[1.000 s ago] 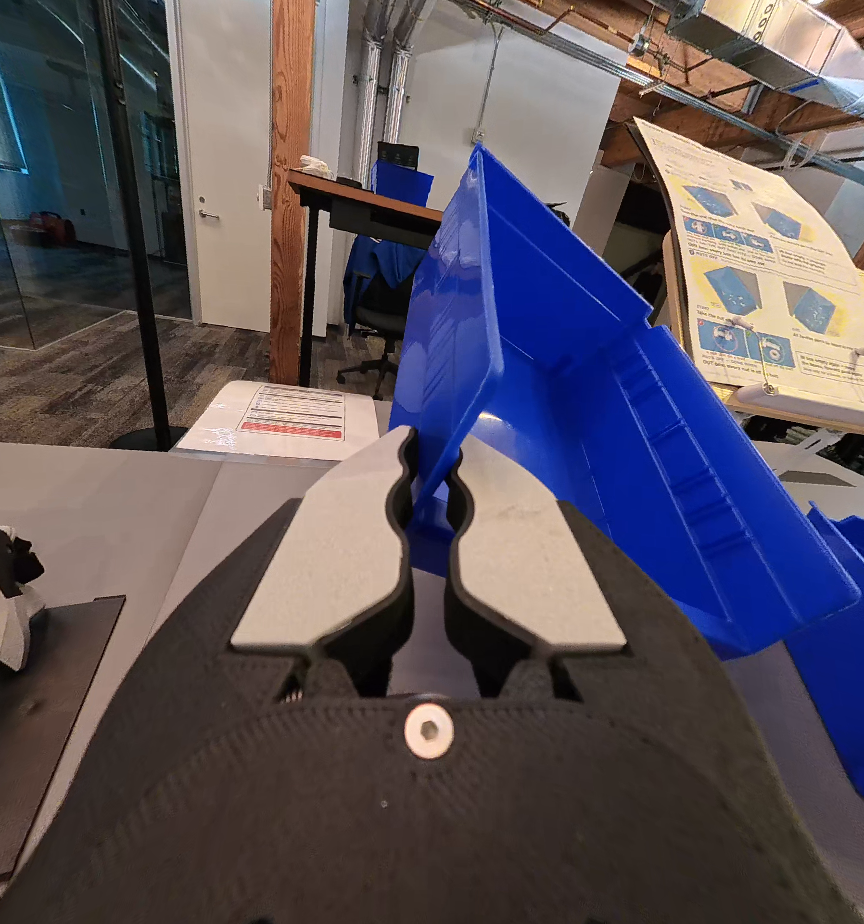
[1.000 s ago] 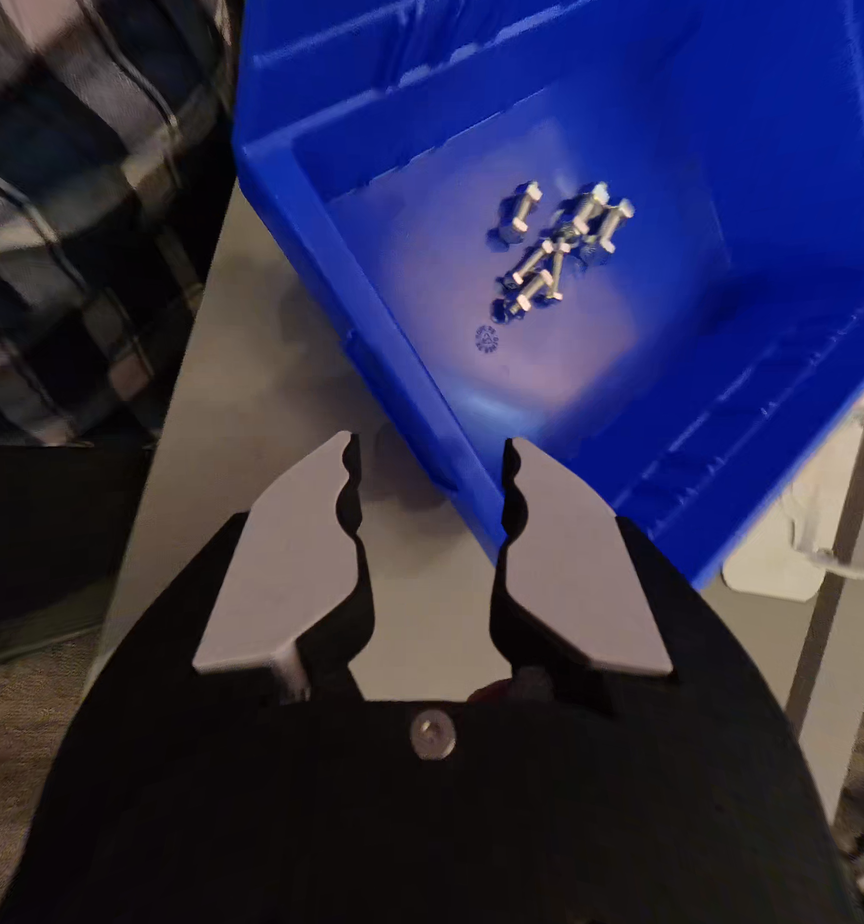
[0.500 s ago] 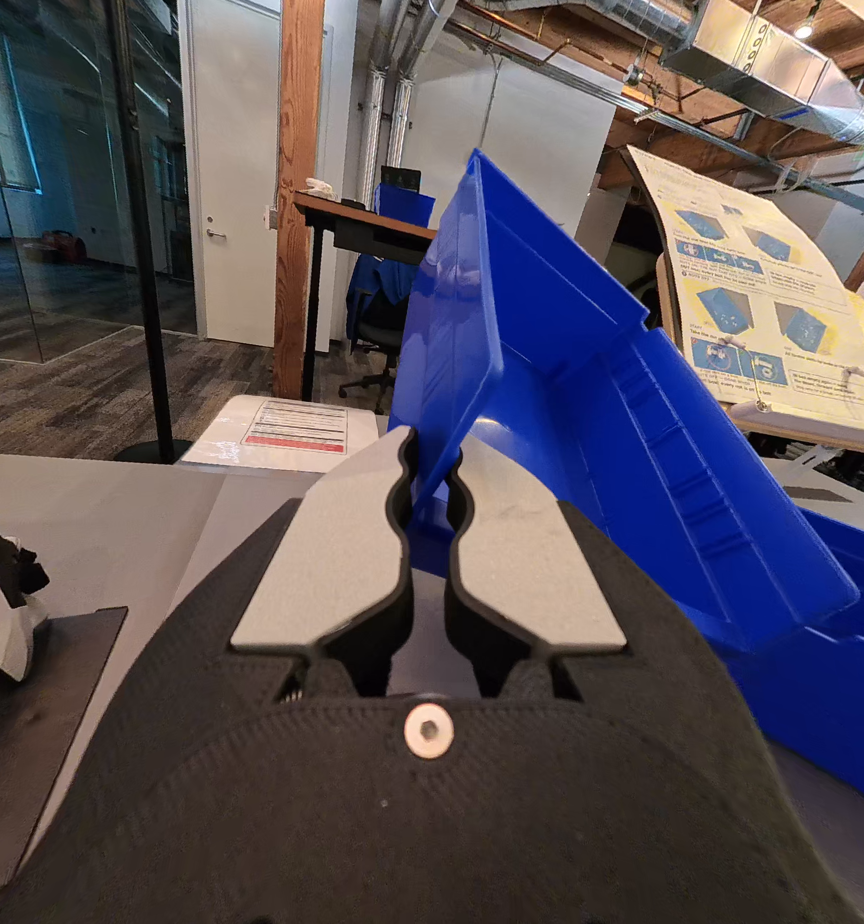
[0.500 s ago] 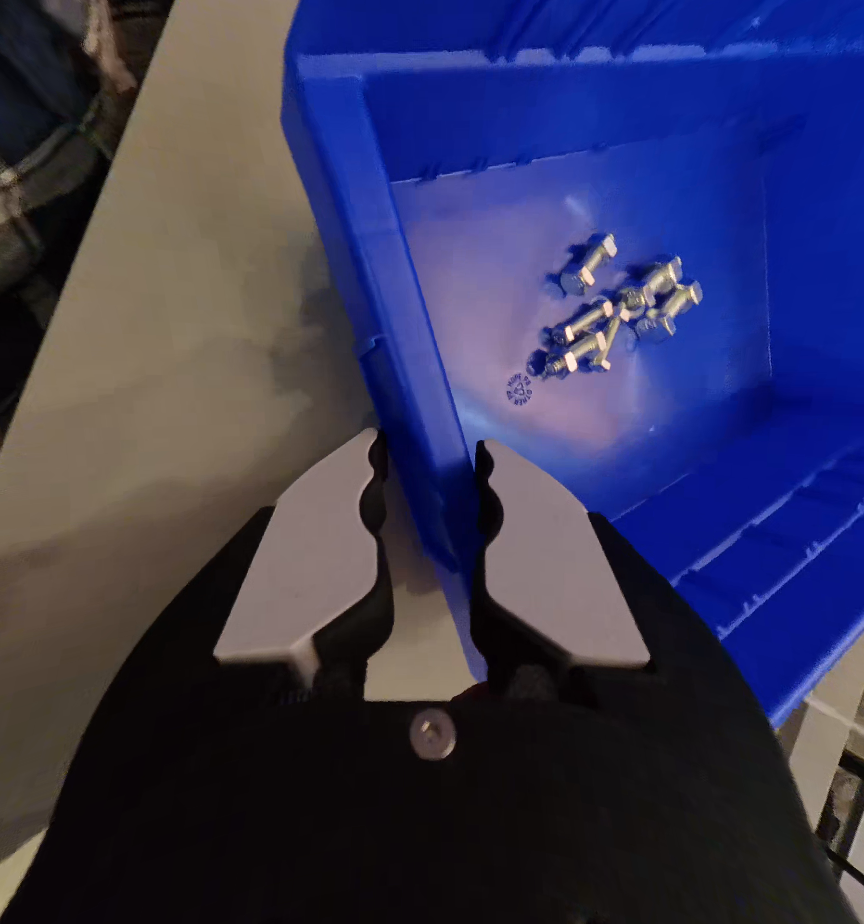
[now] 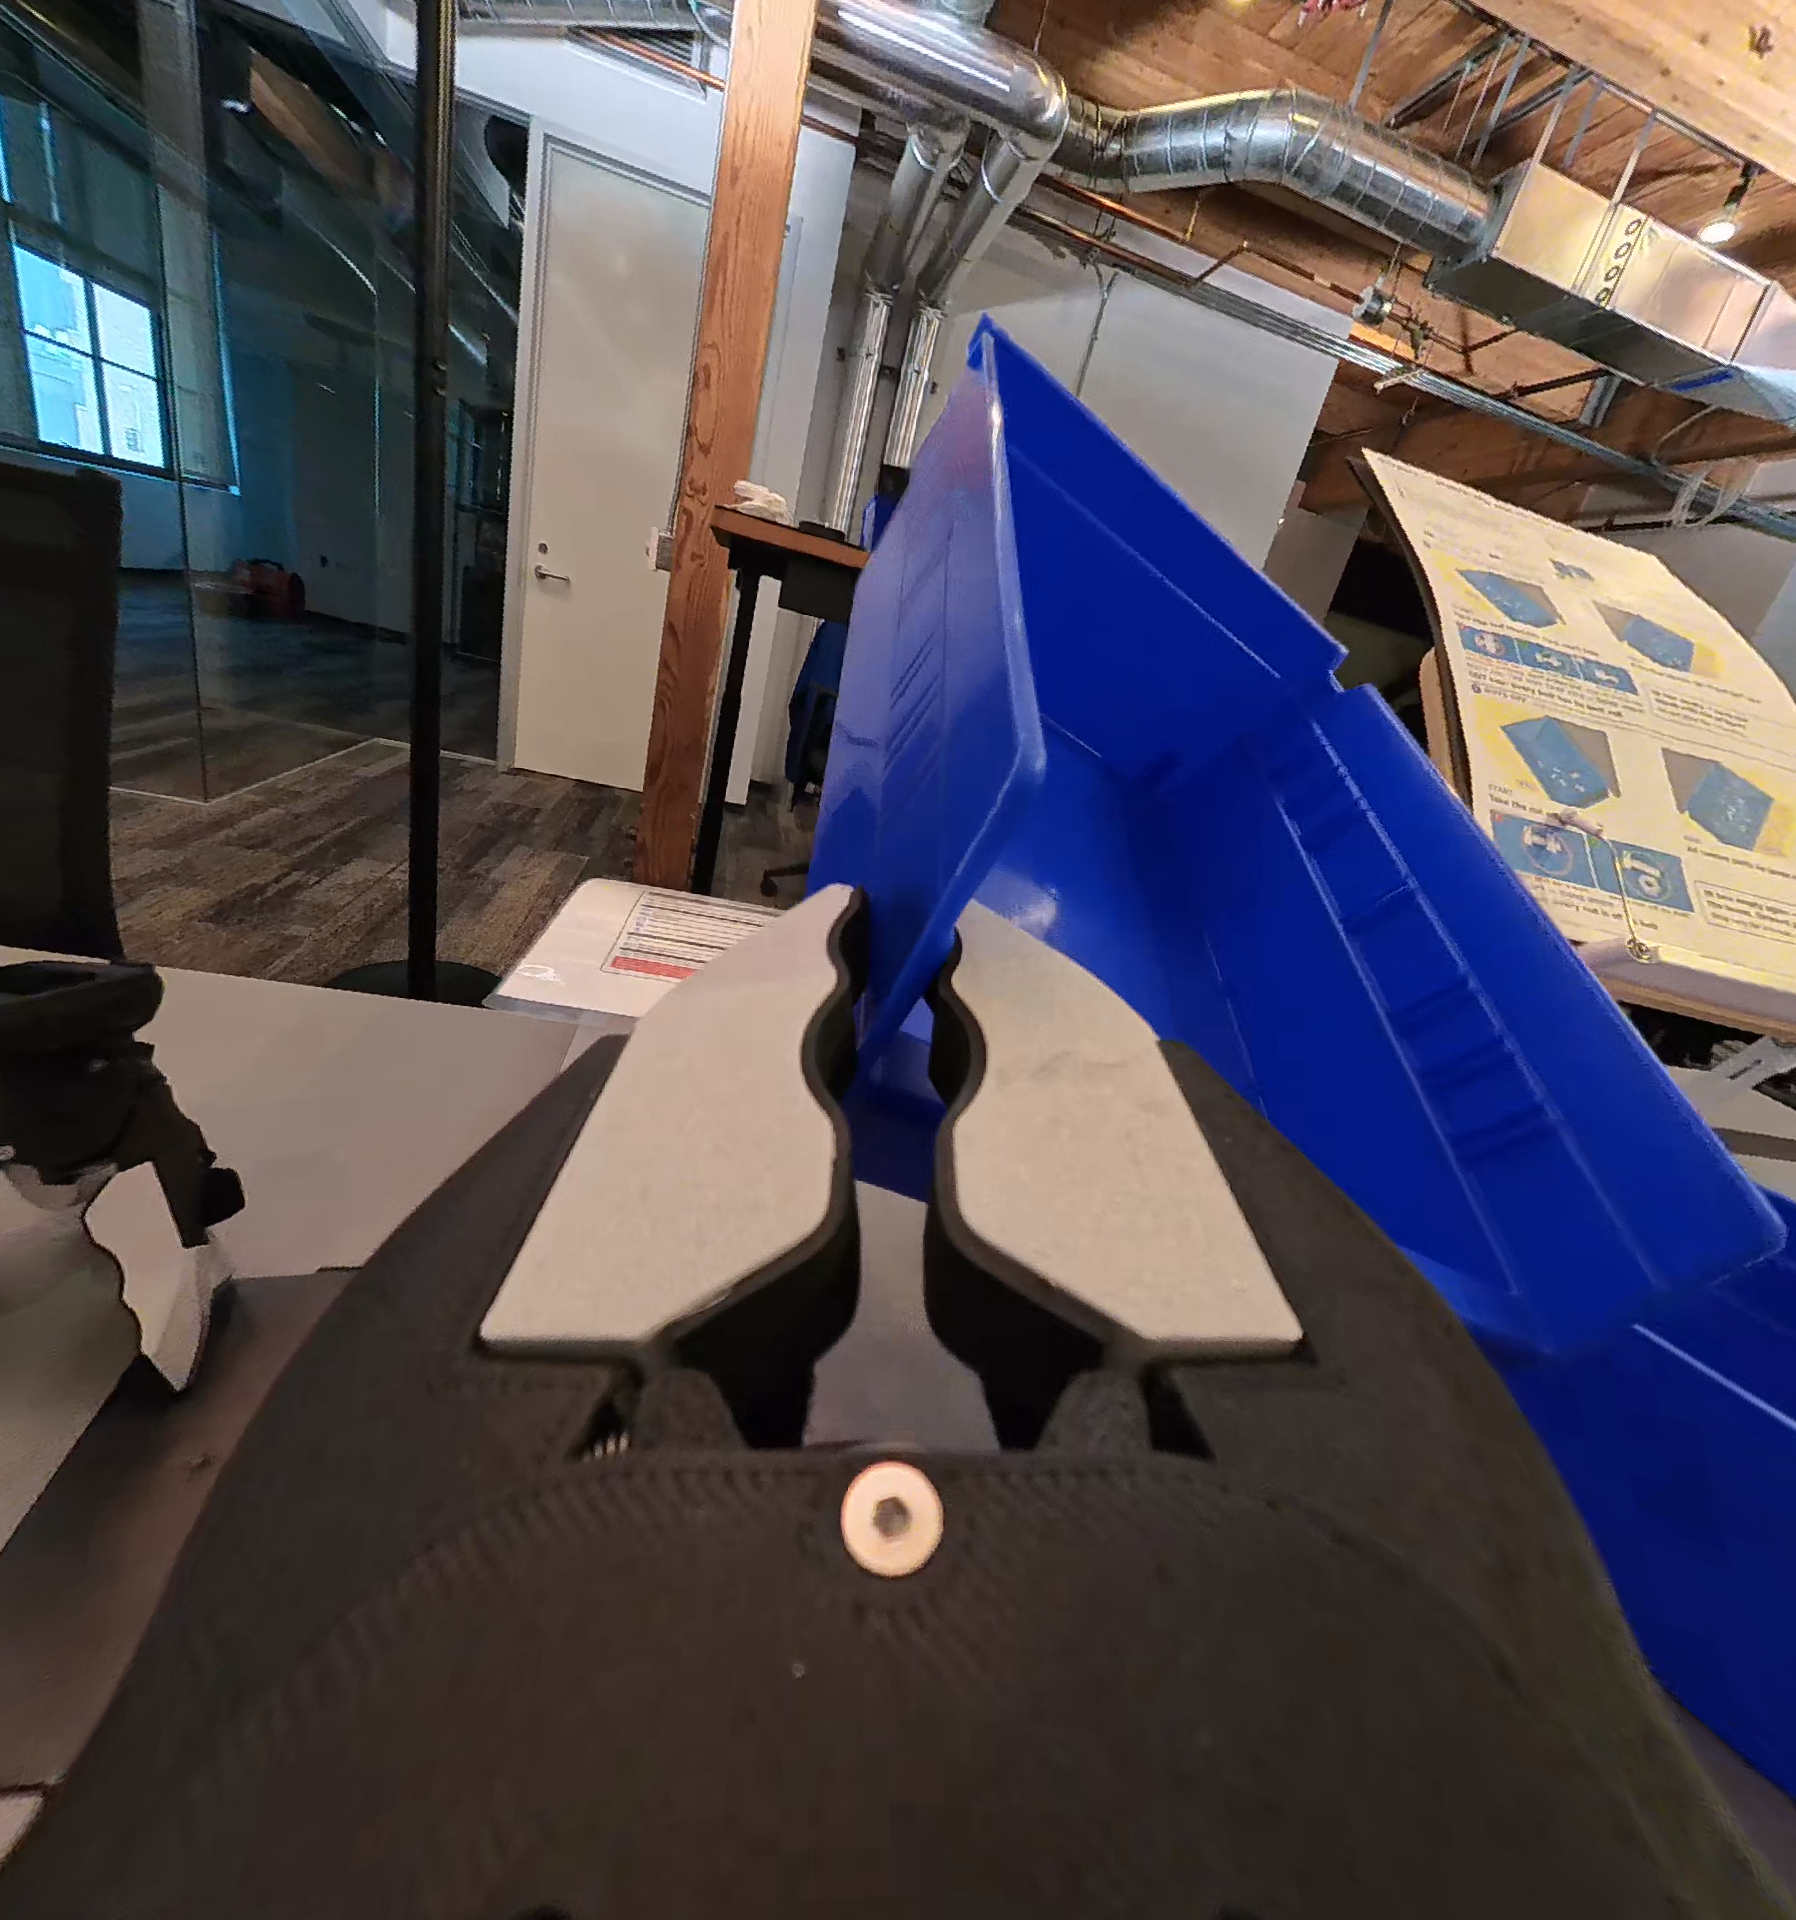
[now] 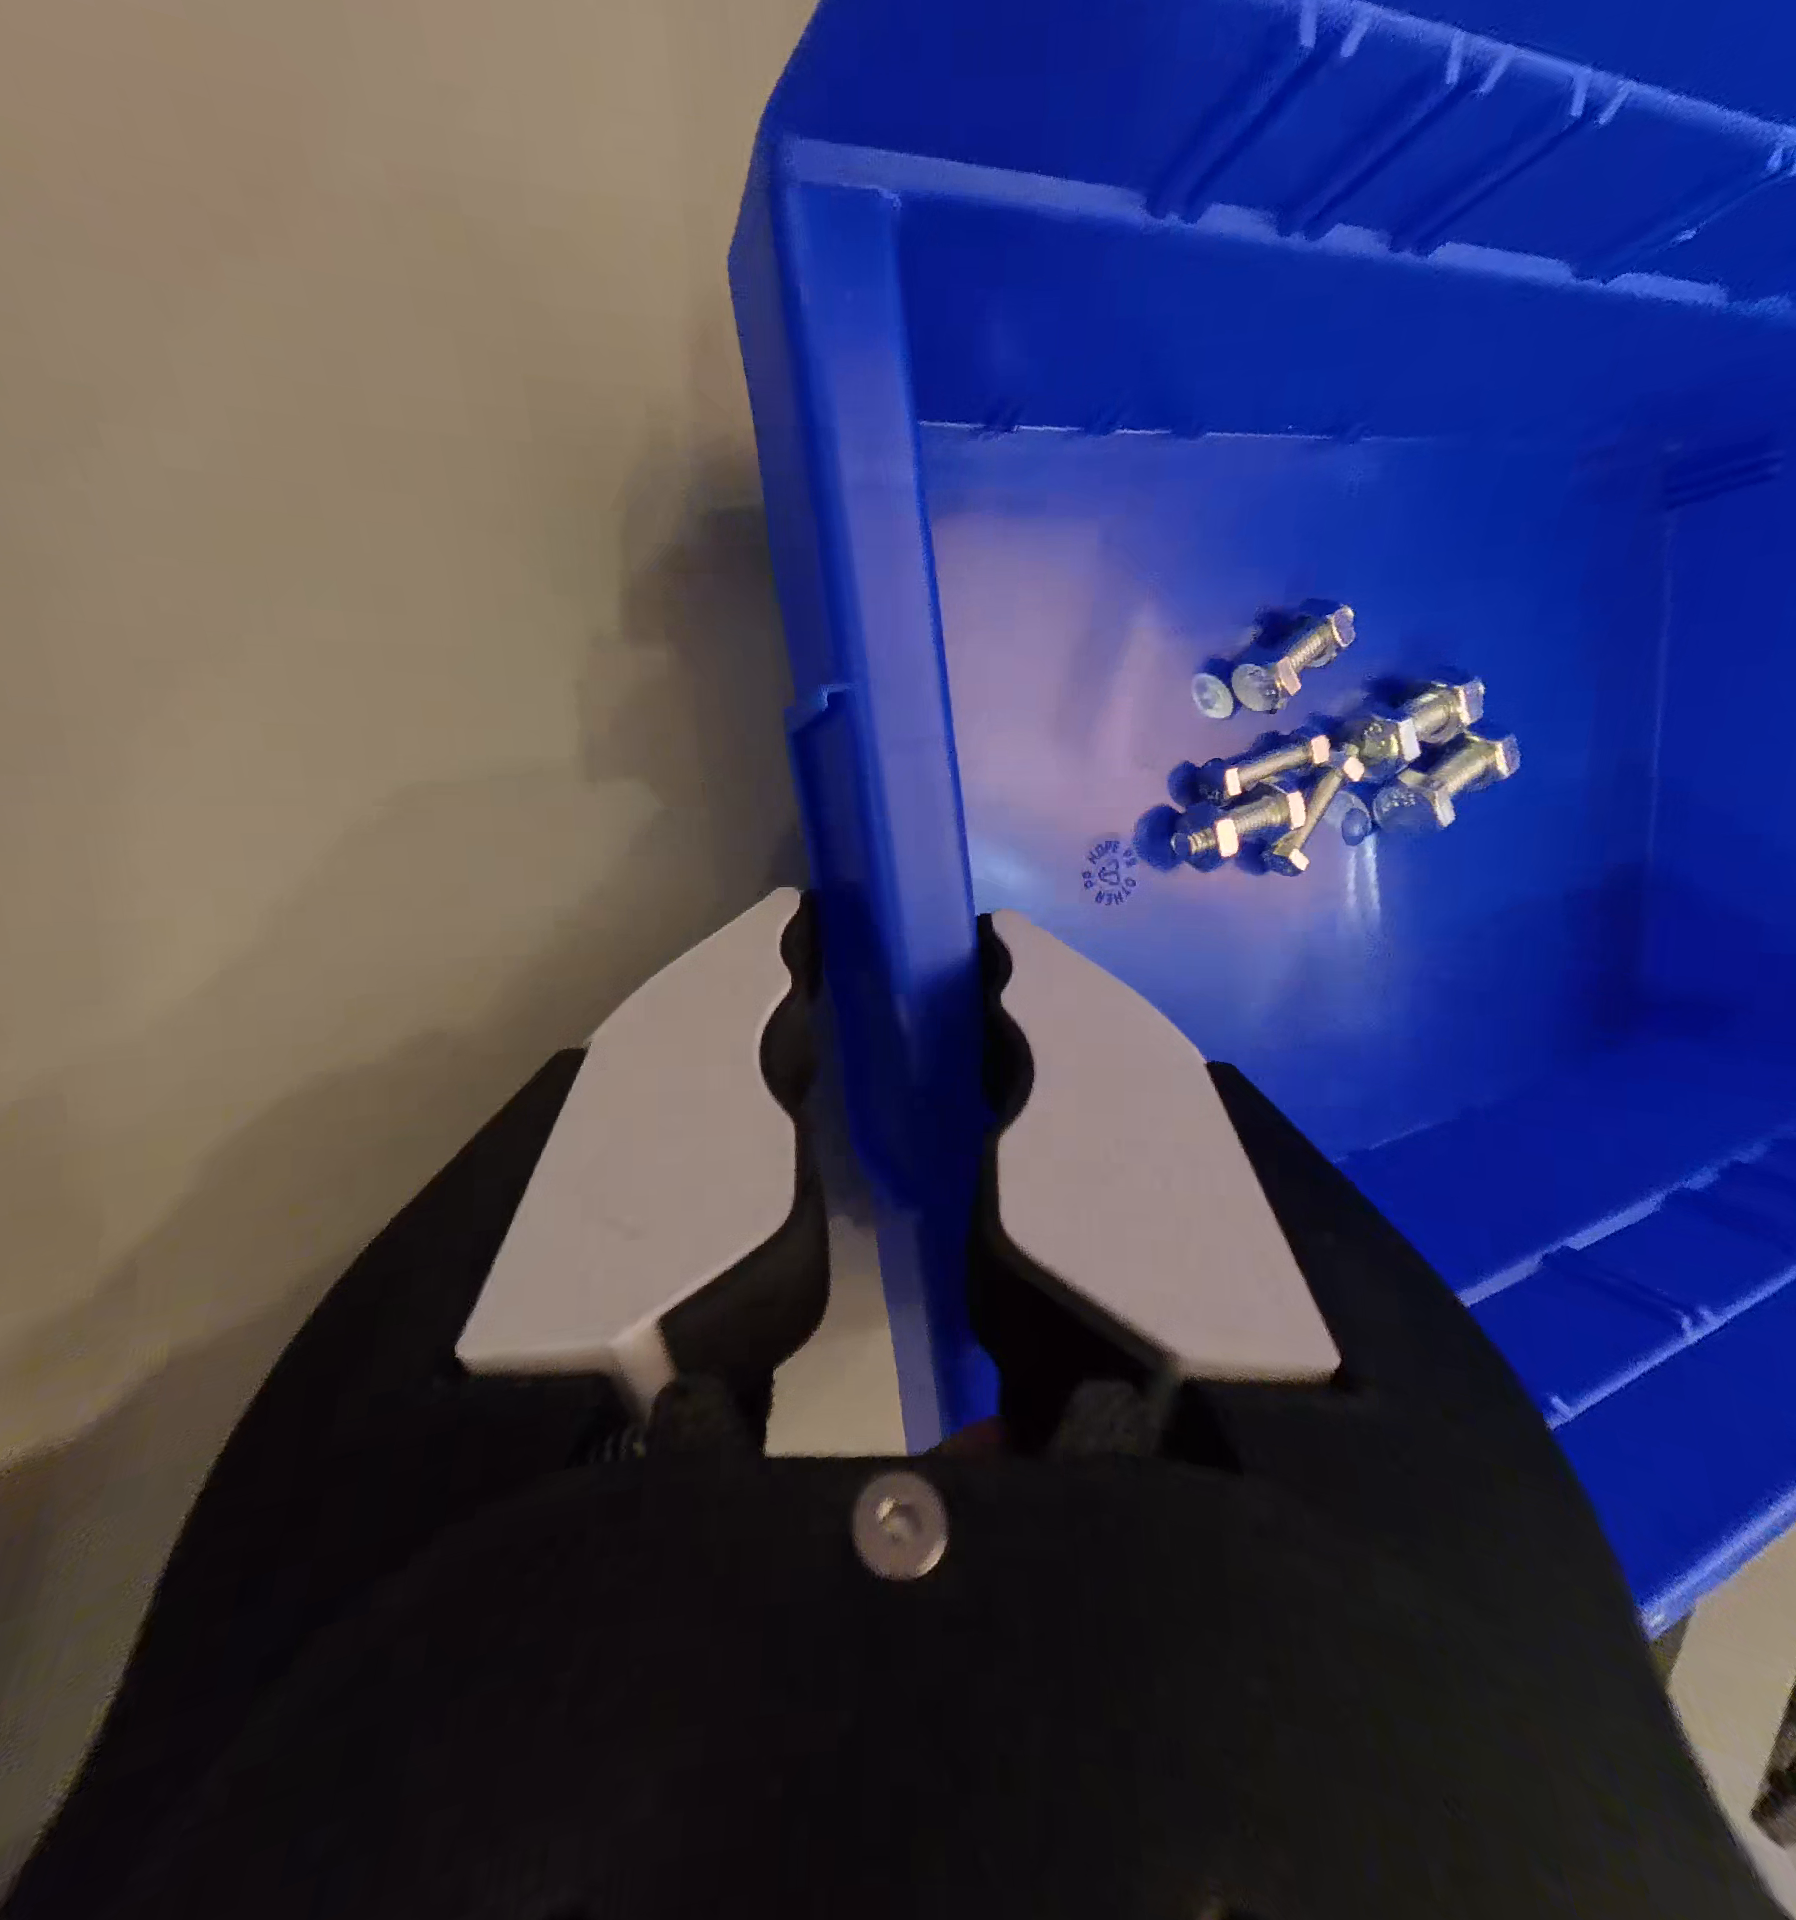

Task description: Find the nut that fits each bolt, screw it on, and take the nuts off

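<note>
Here both grippers (image 5: 899,977) (image 6: 894,956) clamp bin rims (image 5: 987,665) (image 6: 852,520).

Blue bin (image 6: 1289,312), silver bolts (image 6: 1341,748), grey table (image 6: 302,520).

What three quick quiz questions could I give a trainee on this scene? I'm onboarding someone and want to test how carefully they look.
1. True or false: the left gripper is clamped on a wall of a tilted blue bin.
2. Multiple choice: where do the bolts lie? A) on the table B) on the floor of the blue bin C) between the right gripper's fingers.
3. Fill in: the right gripper has one finger outside the bin and one ____ it.

Key:
1. True.
2. B.
3. Inside; its fingers straddle the bin's rim.
</note>
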`<state>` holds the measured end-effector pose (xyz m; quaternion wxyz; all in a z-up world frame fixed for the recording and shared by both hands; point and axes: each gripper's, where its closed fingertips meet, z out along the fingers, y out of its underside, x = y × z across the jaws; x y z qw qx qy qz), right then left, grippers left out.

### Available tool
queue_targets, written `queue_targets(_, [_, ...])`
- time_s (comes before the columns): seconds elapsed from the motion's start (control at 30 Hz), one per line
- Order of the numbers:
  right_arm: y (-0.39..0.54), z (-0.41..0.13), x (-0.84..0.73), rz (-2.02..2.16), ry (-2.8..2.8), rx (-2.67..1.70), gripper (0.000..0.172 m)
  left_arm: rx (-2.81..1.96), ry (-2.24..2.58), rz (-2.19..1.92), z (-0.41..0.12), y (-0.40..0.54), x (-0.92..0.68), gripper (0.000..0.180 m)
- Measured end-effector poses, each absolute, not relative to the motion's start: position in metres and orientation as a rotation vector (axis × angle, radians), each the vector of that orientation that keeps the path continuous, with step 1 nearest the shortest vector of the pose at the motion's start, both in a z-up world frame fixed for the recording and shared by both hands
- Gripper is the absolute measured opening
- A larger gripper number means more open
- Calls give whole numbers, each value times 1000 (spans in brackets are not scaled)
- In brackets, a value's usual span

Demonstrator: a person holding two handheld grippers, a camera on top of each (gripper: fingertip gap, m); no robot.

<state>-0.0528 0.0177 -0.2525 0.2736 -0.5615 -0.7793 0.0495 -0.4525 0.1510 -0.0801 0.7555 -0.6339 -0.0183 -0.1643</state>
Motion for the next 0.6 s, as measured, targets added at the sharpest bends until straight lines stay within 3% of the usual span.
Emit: queue_targets(0.6, [130,-254,-186,31,-1824,-1839,28,-1353,-144,-291,-79,141,-480,8])
